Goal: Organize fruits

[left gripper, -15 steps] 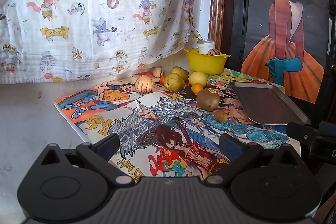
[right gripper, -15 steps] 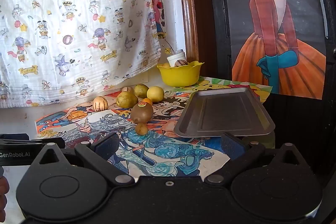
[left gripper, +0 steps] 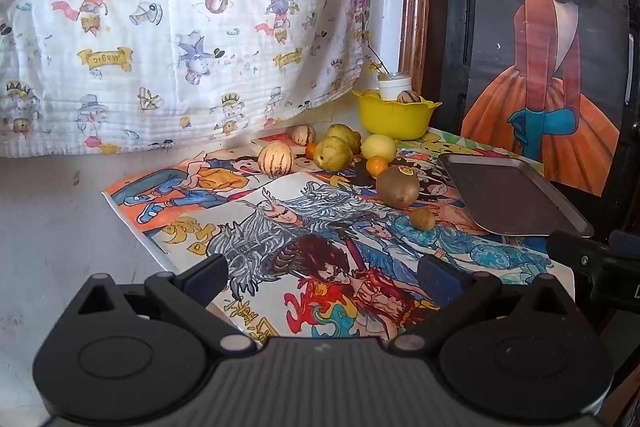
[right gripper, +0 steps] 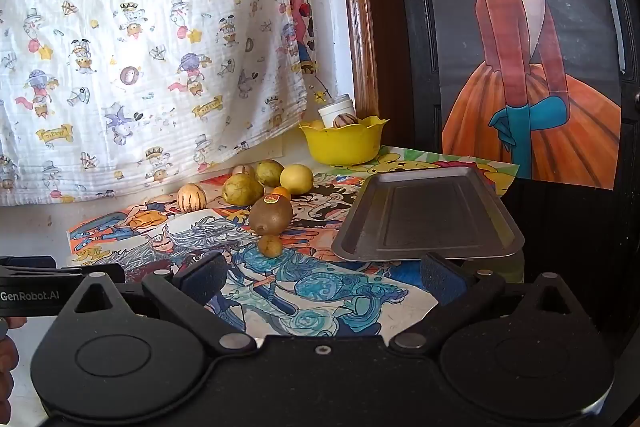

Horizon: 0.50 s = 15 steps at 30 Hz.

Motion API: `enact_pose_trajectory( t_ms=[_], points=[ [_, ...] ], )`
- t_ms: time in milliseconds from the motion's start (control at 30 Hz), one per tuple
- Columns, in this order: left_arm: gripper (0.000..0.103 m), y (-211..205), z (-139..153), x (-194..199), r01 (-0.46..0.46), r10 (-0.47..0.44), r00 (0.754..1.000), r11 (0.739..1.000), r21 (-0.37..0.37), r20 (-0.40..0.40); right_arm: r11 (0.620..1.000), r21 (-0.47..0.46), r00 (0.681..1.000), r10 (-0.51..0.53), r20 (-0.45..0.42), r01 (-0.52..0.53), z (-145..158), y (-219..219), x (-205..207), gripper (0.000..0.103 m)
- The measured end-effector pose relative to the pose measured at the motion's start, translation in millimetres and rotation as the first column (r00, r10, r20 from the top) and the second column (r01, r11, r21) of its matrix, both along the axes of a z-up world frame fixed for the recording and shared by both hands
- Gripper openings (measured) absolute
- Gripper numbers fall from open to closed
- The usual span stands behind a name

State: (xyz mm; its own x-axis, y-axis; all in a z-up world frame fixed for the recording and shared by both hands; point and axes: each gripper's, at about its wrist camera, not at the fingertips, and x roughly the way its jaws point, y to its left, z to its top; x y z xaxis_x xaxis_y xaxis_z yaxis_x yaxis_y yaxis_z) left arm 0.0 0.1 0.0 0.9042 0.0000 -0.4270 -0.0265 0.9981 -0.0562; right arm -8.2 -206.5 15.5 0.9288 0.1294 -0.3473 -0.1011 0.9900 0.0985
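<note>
**Operator:** Report change since half a second ago.

**Gripper:** Nothing on the table has shifted. Both my views match the earlier ones; fruit and containers hold the same places.

**Operator:** Jaw state?

**Gripper:** My left gripper [left gripper: 322, 277] is spread wide and grasps nothing. My right gripper [right gripper: 323, 277] is likewise spread wide, with nothing between the fingers. Both hang above the near edge of the cartoon mat [left gripper: 280, 227].

**Operator:** Containers and contents.

**Gripper:** Two containers.
- Yellow bowl [right gripper: 344, 147]: at the back of the mat, against the wooden frame [right gripper: 362, 27]. It holds one striped fruit [right gripper: 345, 120] and something yellow at its left rim, too hidden to name. A white jar [right gripper: 338, 109] shows at the bowl's back rim; I cannot tell whether it stands in or behind the bowl.
- Grey tray [right gripper: 428, 215]: on the right of the mat, nothing in it.

**Operator:** Fruit location.

**Gripper:** All loose fruit lies on the mat, left of the tray and in front of the bowl. Nearest me: a small brown fruit [right gripper: 270, 246], with the kiwi [right gripper: 271, 215] just behind it. An orange [left gripper: 377, 165] lies behind the kiwi. Further back: two pears [left gripper: 333, 155], a lemon [right gripper: 296, 179], a striped melon [left gripper: 274, 158], and a second striped one [left gripper: 304, 135] near the wall.
</note>
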Motion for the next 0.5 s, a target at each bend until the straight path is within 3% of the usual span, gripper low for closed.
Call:
enact_pose_trajectory(
  t_ms=[500],
  points=[
    [0.103, 0.0, 0.0, 0.2, 0.0, 0.0, 1.0, 1.0, -0.001, -0.004, 1.0, -0.002, 1.0, 0.001, -0.002, -0.001, 0.2, 0.4, -0.6, 0.103]
  ],
)
